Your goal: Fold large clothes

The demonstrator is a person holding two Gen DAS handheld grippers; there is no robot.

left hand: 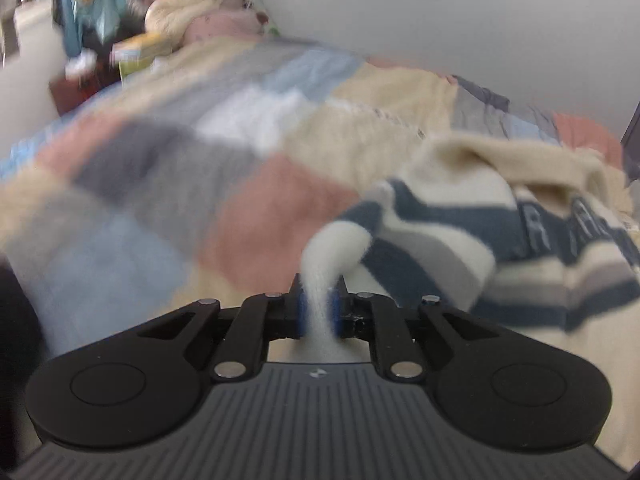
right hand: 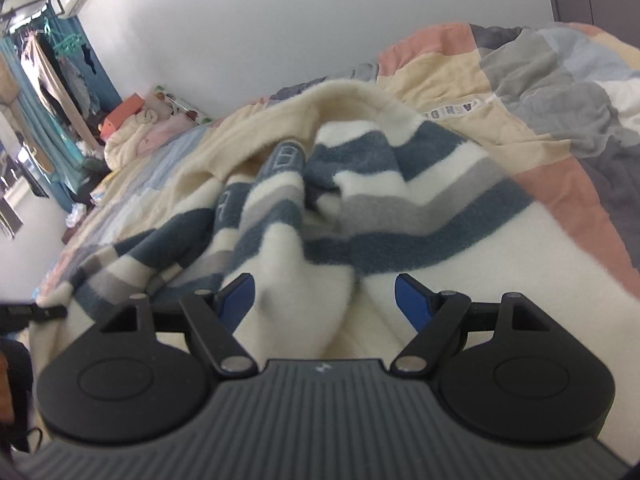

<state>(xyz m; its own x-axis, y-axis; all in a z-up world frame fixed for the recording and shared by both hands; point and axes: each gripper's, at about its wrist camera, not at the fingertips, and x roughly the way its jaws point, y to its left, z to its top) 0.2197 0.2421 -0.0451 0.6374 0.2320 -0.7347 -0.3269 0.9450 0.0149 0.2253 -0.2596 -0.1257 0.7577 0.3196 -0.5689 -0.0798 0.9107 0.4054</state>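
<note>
The striped sweater (right hand: pixel 360 184) lies crumpled on the patchwork quilt (left hand: pixel 168 168) of the bed, a white fold of it pinched between the pressed-together pads of the left gripper (left hand: pixel 319 308), while the right gripper (right hand: pixel 324 300) stands spread wide around another white fold without clamping it.

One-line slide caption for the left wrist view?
Left gripper pinches a white fold of the striped fleece garment above a patchwork quilt.

Patchwork quilt (left hand: pixel 160 184) motion-blurred — striped garment (left hand: pixel 500 240) cut off at right edge.
</note>
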